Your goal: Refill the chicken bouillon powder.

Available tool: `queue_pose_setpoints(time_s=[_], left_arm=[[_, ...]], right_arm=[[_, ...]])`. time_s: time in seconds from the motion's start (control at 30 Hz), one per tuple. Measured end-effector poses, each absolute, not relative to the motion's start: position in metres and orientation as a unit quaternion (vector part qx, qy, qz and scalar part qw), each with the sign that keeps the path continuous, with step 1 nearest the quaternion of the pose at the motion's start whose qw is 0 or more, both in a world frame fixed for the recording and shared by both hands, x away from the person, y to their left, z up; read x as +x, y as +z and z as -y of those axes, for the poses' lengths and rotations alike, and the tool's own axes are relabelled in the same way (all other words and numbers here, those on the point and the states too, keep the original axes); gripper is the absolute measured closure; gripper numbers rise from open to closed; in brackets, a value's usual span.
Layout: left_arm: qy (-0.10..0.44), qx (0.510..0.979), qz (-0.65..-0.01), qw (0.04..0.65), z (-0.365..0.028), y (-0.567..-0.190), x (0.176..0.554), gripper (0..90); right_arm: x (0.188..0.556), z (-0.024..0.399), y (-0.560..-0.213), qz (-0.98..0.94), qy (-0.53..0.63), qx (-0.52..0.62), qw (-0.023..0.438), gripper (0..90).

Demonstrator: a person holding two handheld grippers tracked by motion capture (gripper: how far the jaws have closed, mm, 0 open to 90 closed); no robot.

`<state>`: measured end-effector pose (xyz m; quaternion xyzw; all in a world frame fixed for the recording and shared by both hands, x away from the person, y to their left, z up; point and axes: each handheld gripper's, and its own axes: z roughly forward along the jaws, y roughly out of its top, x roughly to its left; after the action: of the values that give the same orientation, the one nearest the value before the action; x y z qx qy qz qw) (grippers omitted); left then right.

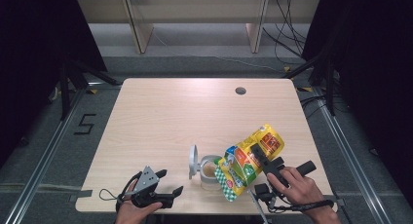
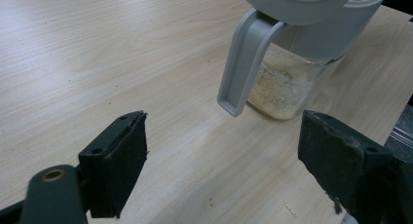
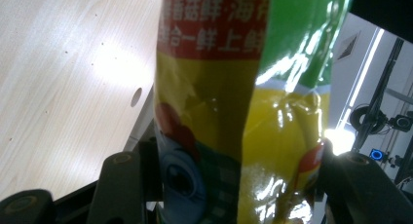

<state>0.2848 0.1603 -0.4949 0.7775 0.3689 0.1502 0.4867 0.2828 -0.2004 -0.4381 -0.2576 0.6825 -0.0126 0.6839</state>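
Near edge, left: left gripper [image 1: 170, 189] resting low by the table [image 1: 160, 117] front, jaws spread wide, nothing between them. Pointing right toward the jar [image 1: 210, 171]; in the left gripper view the jar's grey handle [image 2: 243, 63] sits just beyond the gap, slightly right of centre. Not touching.

Near edge, right: right gripper [image 1: 258, 153] clamped across the yellow bag [image 1: 248, 160], jaws pressed in on both sides of the pouch in the right gripper view [image 3: 234, 136]. Closed as far as the bag allows; firm hold by the look of it.

Key relation: bag tilted, long axis running from upper right down to lower left, lower end with the checked trim hanging right over the jar's open mouth or touching its rim. Can't tell which. Looks like a pour, judged from tilt alone.

Jar: clear body, grey collar, flip lid [image 1: 193, 160] standing open on its left side. Thin layer of pale granules [image 2: 277, 92] at the bottom, so mostly empty.

Nearer hand to jar: right one via the bag; left gripper just beside it, free to steady the handle if needed. Risk: unsupported light jar tipping if the bag leans on the rim; spill past the mouth if the opening drifts.

Far: bare tabletop, round cable hole [image 1: 240, 91] near the back edge.
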Motion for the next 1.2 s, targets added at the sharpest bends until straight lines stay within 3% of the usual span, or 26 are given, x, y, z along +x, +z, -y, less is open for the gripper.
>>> queue_pose_setpoints(time_s=[1.2], left_arm=[[0.151,0.777,-0.369,0.486,-0.1604,-0.4947,0.2847,17.9]], right_arm=[[0.2793,0.2006,-0.436,-0.691,-0.012,-0.269,0.671,50.4]])
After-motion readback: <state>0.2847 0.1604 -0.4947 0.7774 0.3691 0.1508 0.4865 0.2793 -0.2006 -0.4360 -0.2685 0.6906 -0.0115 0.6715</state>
